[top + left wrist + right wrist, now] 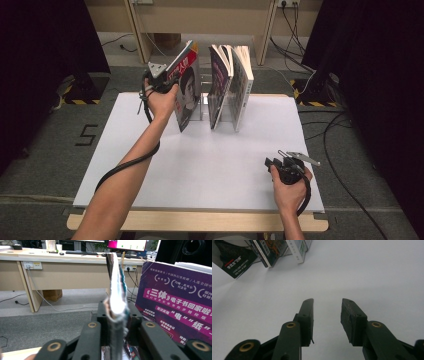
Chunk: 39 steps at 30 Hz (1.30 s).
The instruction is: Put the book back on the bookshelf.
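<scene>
A book with a red-edged cover showing a face (187,90) stands tilted at the left end of a clear rack (202,102) on the white table top (200,165). My left gripper (171,81) is at its upper left edge. In the left gripper view the book's page edge (116,302) stands between the jaws of my left gripper (117,322), with a thin gap at the pads, so it is open around the book. My right gripper (272,162) rests low at the front right. Its jaws (327,302) are open over bare white surface.
Two more books (220,87) (242,90) lean in the rack to the right of the first. A purple cover with pink and white lettering (175,307) is close on the right in the left gripper view. Desks and cables lie beyond the table.
</scene>
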Each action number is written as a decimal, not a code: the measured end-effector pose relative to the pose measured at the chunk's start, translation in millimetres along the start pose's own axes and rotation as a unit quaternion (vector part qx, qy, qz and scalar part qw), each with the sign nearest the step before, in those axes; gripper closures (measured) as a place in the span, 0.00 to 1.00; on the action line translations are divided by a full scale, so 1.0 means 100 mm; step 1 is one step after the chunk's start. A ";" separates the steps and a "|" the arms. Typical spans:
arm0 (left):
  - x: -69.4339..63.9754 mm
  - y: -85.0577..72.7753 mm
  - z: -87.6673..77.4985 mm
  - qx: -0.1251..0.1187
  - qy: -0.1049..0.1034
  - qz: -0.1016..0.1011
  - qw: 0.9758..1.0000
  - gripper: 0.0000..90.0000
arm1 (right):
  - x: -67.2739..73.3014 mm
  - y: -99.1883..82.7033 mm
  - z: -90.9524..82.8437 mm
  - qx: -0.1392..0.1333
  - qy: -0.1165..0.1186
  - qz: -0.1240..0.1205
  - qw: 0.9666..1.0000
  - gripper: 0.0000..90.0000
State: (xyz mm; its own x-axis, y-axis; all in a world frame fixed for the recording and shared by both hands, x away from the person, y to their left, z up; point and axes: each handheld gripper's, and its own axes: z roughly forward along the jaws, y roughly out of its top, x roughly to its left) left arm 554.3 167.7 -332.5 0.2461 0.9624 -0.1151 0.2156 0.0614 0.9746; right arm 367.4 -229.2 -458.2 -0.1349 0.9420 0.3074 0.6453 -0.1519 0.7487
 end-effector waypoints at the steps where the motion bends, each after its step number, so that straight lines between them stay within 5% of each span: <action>1: 0.00 0.00 0.00 0.001 -0.001 -0.001 1.000 0.85 | 0.00 0.00 0.00 0.000 0.000 -0.002 1.000 0.70; 9: 0.05 0.03 -0.01 0.023 -0.002 -0.003 1.000 0.96 | 0.01 0.00 0.01 0.001 -0.001 -0.002 1.000 0.70; 17: 0.11 -0.02 -0.07 0.009 0.023 -0.001 1.000 0.95 | 0.02 -0.01 0.02 0.002 0.000 -0.001 1.000 0.70; 39: 0.13 -0.02 -0.07 0.017 0.026 0.000 1.000 0.89 | 0.02 -0.01 0.02 0.001 0.001 -0.005 1.000 0.70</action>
State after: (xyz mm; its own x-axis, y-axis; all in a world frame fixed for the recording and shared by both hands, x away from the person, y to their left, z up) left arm 550.8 182.0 -334.8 0.1962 0.9751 -0.1034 0.2477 0.0528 0.9674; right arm 367.8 -226.3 -459.3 -0.1418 0.9429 0.3013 0.6455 -0.1427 0.7503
